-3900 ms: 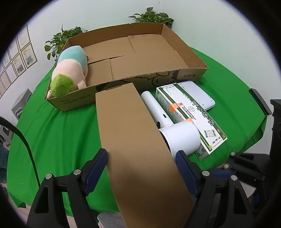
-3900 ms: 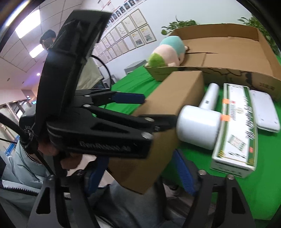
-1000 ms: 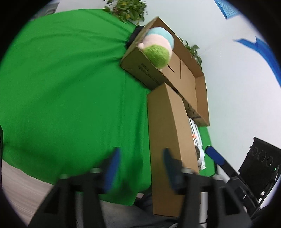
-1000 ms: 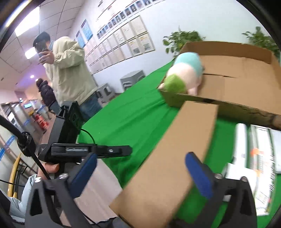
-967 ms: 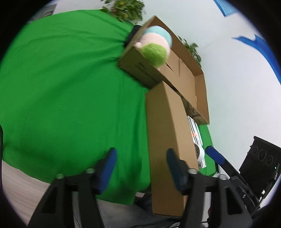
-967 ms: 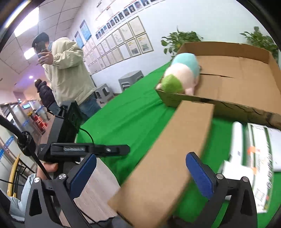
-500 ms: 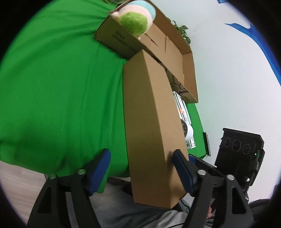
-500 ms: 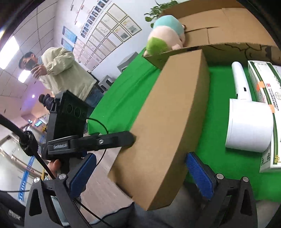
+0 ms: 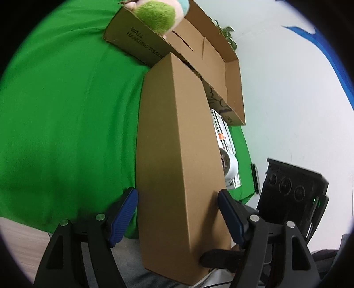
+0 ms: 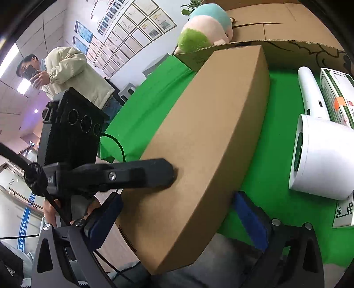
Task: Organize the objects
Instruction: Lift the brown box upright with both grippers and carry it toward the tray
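Note:
A long plain brown carton (image 9: 177, 155) lies across the near edge of the green table and overhangs it. It also shows in the right wrist view (image 10: 205, 137). My left gripper (image 9: 177, 212) has its blue pads against both long sides of the carton's near end. My right gripper (image 10: 177, 212) straddles the same end, blue pads on both sides. The open cardboard tray (image 9: 141, 44) stands beyond the carton's far end, with a plush toy (image 9: 154, 13) in its left corner. The tray (image 10: 287, 26) and the toy (image 10: 205, 28) show in the right wrist view too.
A white hair dryer (image 10: 320, 155), a green-and-white box (image 10: 338, 97) and a white flat device lie right of the carton. A person (image 10: 66, 73) stands beyond the table's left side. The green cloth (image 9: 66, 110) covers the table left of the carton.
Both grippers have closed in around the carton's near end. The carton has turned up onto a narrower side and slid toward the table edge.

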{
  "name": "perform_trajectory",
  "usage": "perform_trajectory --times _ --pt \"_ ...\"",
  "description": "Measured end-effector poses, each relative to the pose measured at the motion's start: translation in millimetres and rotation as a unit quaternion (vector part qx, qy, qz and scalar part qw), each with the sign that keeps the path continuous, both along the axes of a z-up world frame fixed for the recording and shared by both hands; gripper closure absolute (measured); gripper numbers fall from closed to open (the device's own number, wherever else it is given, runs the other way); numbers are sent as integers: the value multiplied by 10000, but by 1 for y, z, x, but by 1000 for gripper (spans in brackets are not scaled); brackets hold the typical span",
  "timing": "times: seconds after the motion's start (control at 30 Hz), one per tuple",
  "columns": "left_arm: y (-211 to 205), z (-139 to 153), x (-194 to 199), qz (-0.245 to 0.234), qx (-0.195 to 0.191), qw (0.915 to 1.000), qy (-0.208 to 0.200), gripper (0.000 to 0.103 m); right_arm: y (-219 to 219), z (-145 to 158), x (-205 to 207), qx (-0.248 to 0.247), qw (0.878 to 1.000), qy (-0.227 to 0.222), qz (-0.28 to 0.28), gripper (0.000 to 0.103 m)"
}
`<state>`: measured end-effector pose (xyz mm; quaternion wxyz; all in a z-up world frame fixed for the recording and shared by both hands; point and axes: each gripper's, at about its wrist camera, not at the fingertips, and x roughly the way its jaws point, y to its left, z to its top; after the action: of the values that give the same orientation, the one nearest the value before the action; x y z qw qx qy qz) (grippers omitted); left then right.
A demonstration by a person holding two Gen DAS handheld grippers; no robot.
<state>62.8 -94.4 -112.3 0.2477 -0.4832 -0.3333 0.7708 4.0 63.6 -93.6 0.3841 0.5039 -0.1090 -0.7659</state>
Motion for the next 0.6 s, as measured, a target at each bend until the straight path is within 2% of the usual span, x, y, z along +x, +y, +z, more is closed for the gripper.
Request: perform_trajectory --times 0.07,0.13,0.23,0.4,0.6 --pt "2 2 2 42 -98 9999 30 28 -3 3 3 108 9999 125 9 8" --pt "7 4 2 111 -260 9995 119 28 -6 7 7 233 9992 331 9 19" --pt "6 10 6 199 -411 9988 187 28 -3 12 12 249 9985 486 18 30" --pt "14 21 13 217 -800 9960 326 27 -5 18 18 190 9982 570 -65 31" --pt "22 42 19 113 -874 9949 494 27 13 41 31 184 9946 981 -281 31"
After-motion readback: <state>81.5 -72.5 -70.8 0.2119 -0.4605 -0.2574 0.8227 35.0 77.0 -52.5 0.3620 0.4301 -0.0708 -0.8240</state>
